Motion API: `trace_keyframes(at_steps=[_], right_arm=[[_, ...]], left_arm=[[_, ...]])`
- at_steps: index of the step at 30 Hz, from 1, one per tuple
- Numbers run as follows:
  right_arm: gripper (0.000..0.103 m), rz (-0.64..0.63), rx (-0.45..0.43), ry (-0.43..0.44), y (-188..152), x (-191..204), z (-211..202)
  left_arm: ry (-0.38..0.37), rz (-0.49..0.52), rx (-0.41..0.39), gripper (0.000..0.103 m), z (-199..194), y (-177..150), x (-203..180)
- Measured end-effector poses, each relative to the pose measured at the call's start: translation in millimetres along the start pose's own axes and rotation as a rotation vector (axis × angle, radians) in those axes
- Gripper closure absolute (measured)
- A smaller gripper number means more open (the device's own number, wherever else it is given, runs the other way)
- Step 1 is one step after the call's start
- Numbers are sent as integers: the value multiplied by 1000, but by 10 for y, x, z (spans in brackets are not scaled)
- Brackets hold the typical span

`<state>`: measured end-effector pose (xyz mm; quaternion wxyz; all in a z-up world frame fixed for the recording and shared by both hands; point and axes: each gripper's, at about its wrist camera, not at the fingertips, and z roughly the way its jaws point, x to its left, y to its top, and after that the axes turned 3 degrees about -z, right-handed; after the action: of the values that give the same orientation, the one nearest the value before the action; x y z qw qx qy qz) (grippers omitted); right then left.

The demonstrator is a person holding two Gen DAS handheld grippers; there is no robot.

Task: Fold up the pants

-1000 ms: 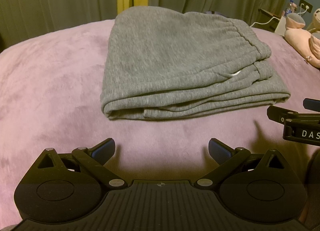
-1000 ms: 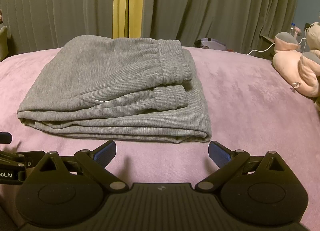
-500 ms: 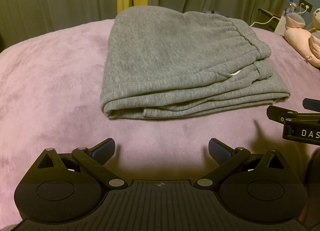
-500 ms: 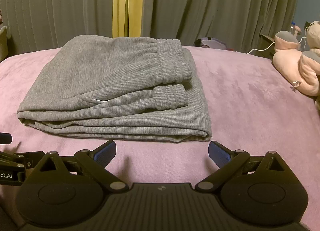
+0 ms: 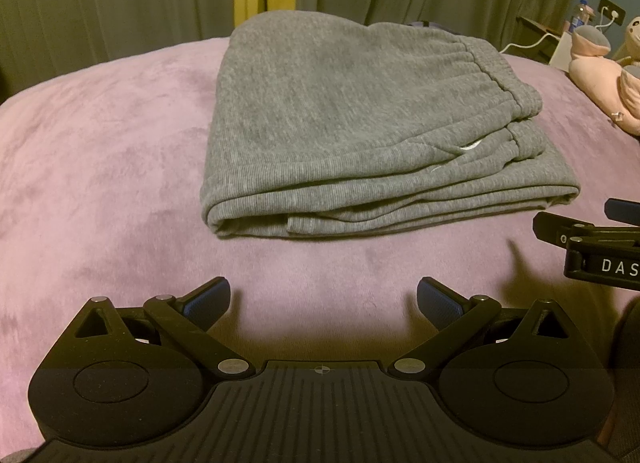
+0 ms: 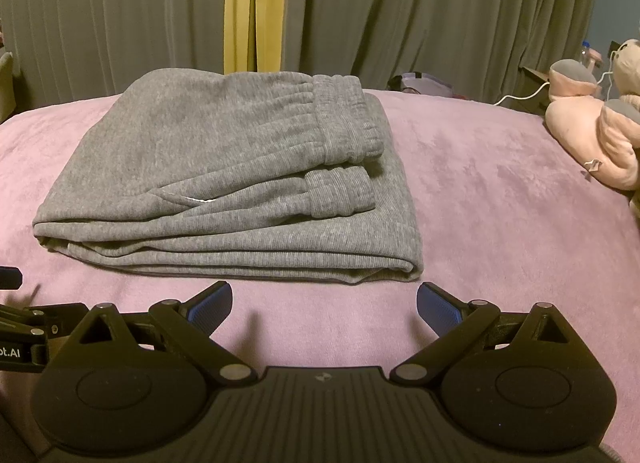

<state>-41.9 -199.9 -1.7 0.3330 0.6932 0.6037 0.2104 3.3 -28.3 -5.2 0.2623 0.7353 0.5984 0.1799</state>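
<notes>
Grey sweatpants (image 5: pixel 360 123) lie folded in a flat stack on the pink bedspread (image 5: pixel 100 151), with the elastic waistband on top at the right. They also show in the right wrist view (image 6: pixel 232 175). My left gripper (image 5: pixel 323 299) is open and empty, a short way in front of the stack's left front corner. My right gripper (image 6: pixel 324 303) is open and empty, just in front of the stack's right front corner. The right gripper's side shows at the right edge of the left wrist view (image 5: pixel 592 247).
A pink and grey plush toy (image 6: pixel 592 131) lies at the right on the bedspread (image 6: pixel 500 203). Grey and yellow curtains (image 6: pixel 360 3) hang behind the bed. A white cable and a side table stand at the far right.
</notes>
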Motion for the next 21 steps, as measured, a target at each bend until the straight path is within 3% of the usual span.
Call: trace_keyframes(at_steps=[21], right_arm=[[4,2,4,0,-3,-4,5]], left_arm=[[-1,0,8,0,8,-17,3]])
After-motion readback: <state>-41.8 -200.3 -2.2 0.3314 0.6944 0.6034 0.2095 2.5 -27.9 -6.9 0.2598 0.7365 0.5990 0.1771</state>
